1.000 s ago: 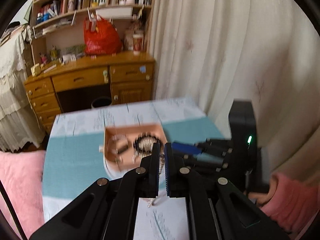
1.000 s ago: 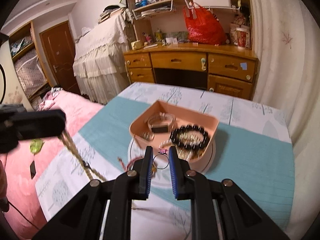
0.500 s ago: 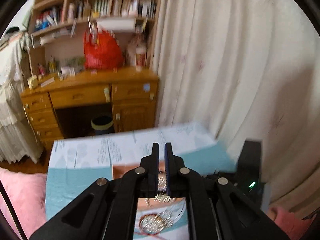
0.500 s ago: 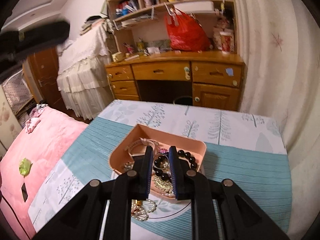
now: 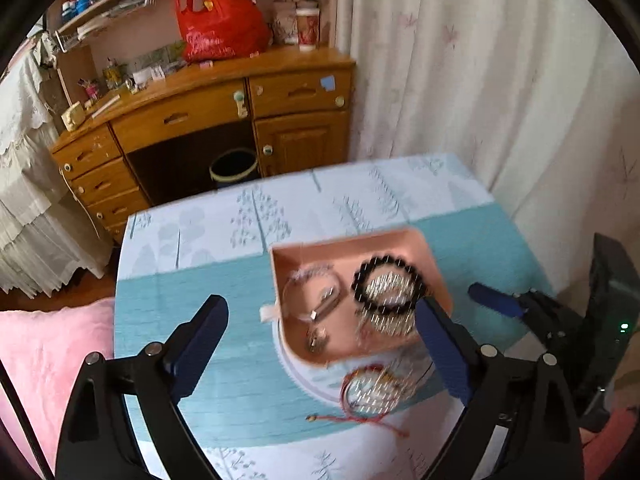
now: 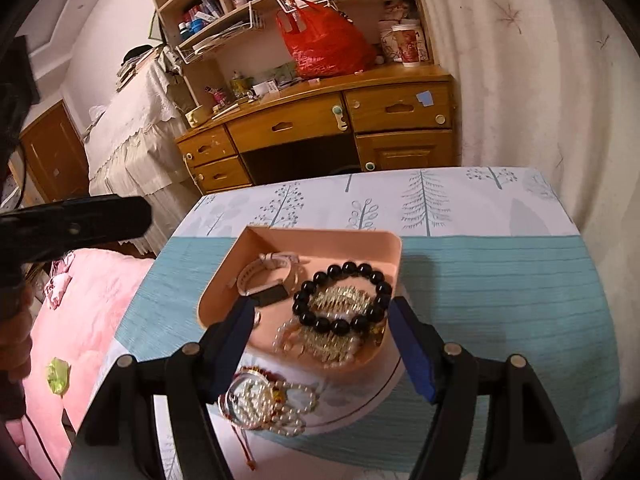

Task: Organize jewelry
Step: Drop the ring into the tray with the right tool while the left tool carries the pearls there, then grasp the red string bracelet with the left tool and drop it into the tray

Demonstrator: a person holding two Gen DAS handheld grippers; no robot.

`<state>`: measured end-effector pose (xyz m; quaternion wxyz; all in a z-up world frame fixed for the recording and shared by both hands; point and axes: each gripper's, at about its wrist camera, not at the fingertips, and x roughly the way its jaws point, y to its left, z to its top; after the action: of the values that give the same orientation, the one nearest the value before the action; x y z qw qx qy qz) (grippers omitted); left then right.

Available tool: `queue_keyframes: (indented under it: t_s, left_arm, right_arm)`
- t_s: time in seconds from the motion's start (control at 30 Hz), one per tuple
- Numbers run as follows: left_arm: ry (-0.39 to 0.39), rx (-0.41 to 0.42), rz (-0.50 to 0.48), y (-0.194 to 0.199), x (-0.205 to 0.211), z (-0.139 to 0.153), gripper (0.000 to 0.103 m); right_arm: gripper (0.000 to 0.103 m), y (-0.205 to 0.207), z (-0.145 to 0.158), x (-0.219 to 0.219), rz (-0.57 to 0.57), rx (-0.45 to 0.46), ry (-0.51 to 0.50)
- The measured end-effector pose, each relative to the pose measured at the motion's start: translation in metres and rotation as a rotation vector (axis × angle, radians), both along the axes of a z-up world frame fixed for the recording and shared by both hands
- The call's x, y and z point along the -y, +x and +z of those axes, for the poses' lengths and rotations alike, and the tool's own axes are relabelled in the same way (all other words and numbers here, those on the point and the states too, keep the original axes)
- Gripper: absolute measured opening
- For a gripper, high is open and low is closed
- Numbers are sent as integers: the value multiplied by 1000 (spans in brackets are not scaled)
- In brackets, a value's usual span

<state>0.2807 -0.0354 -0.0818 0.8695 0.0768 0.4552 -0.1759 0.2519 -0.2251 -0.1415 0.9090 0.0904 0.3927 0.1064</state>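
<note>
A pink tray (image 5: 304, 254) (image 6: 320, 240) sits on a white plate (image 6: 360, 394) on the table. In it lie a black bead bracelet (image 5: 386, 284) (image 6: 340, 298), a gold chain, a white band (image 6: 264, 270) and small pieces. A pearl and red-cord bundle (image 5: 372, 394) (image 6: 264, 396) lies on the plate in front of the tray. My left gripper (image 5: 320, 328) is open and empty above the tray's near side. My right gripper (image 6: 320, 332) is open and empty, its jaws either side of the tray's front edge. The right gripper also shows in the left wrist view (image 5: 496, 300).
The table has a teal and white tree-print cloth (image 6: 500, 280). A pink bed cover (image 6: 80, 300) lies to the left. A wooden desk (image 5: 224, 112) with a red bag (image 5: 220, 24) stands behind. A curtain (image 5: 500, 80) hangs at the right.
Both grippers have opened; they were shut before. The chain the left gripper held now lies in the tray. Both cameras now look down on the tray from closer.
</note>
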Motion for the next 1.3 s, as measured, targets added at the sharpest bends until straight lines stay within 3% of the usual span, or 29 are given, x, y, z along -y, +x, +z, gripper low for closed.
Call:
queue_keyframes:
  t_s: [0.2, 0.33, 0.47, 0.6, 0.77, 0.93, 1.07, 1.3]
  left_arm:
    - [66, -100, -57, -19, -17, -38, 94]
    - [127, -160, -149, -36, -23, -69, 94]
    - [179, -164, -259, -50, -20, -91, 94]
    - [158, -136, -363, -60, -14, -104, 94]
    - [118, -119, -430, -60, -6, -111, 94]
    - [93, -117, -445, -56, 3, -115, 94]
    - [100, -115, -436, -52, 12, -123, 94]
    - [132, -71, -413, -45, 33, -135, 94]
  right_arm:
    - [70, -23, -24, -23, 122, -65, -59]
    - [70, -39, -42, -44, 273, -91, -207]
    - [70, -49, -59, -64, 429, -76, -383]
    - [65, -49, -65, -72, 513, -49, -432]
    - [51, -39, -66, -73, 540, -54, -387]
    - [5, -30, -65, -71, 530, -36, -450]
    - [5, -28, -61, -61, 496, -53, -438]
    - [5, -32, -38, -39, 341, -31, -306]
